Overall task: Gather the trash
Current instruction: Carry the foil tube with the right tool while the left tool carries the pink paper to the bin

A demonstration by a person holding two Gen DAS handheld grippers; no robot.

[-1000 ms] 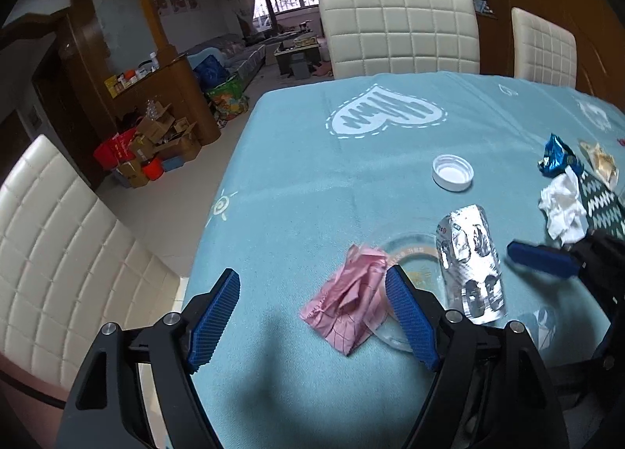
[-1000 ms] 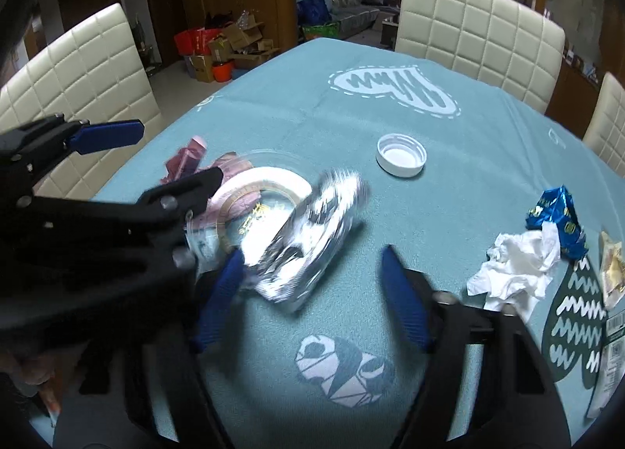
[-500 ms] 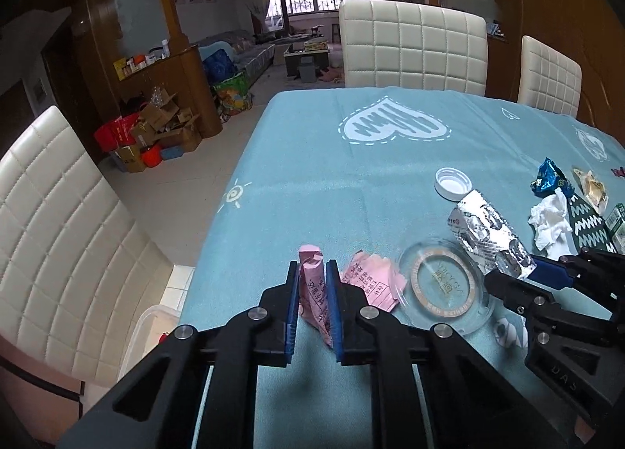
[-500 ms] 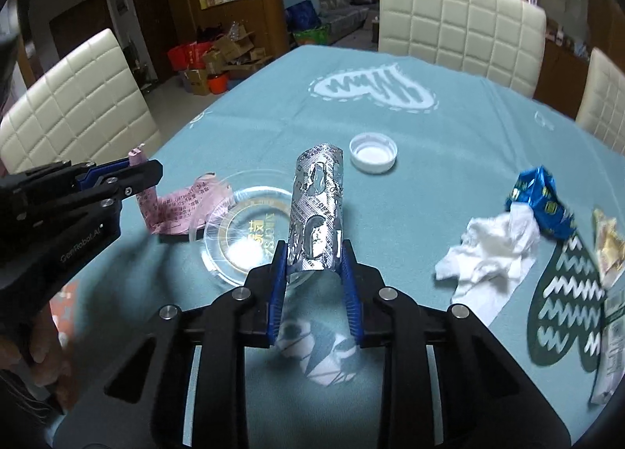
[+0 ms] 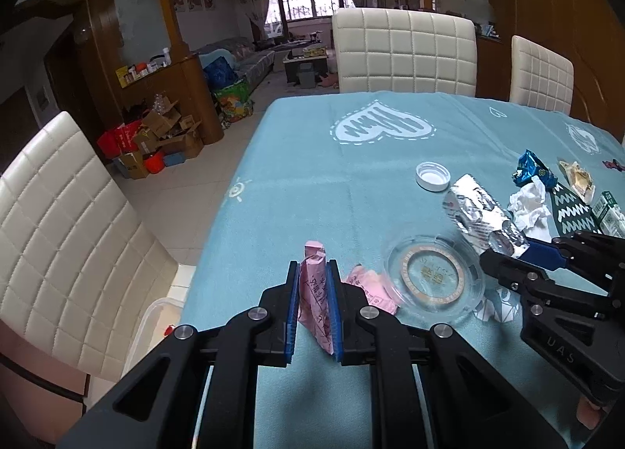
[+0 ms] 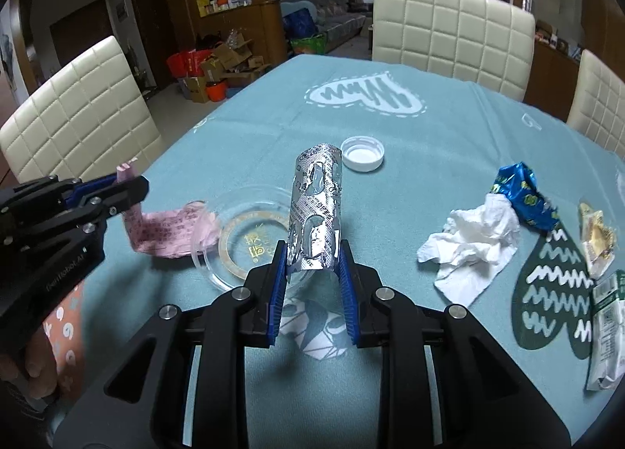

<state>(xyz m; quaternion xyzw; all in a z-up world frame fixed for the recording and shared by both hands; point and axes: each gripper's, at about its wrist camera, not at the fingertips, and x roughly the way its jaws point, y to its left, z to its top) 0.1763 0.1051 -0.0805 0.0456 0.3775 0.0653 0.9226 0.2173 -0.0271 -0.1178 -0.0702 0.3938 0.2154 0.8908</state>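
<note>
A blue cloth (image 5: 312, 175) with white heart pictures covers the desk. A clear glass dish (image 6: 250, 238) with a gold ring inside sits on it. Puffy white chairs (image 6: 449, 39) stand around the desk, one at the far end and one at the left side (image 5: 58, 234). Past the desk, cardboard boxes (image 5: 164, 132) and a red bag (image 5: 121, 138) are piled on the floor beside a wooden counter (image 5: 172, 82). Far back there is a sofa (image 5: 242, 58), maybe gray, under a window (image 5: 304, 2).
</note>
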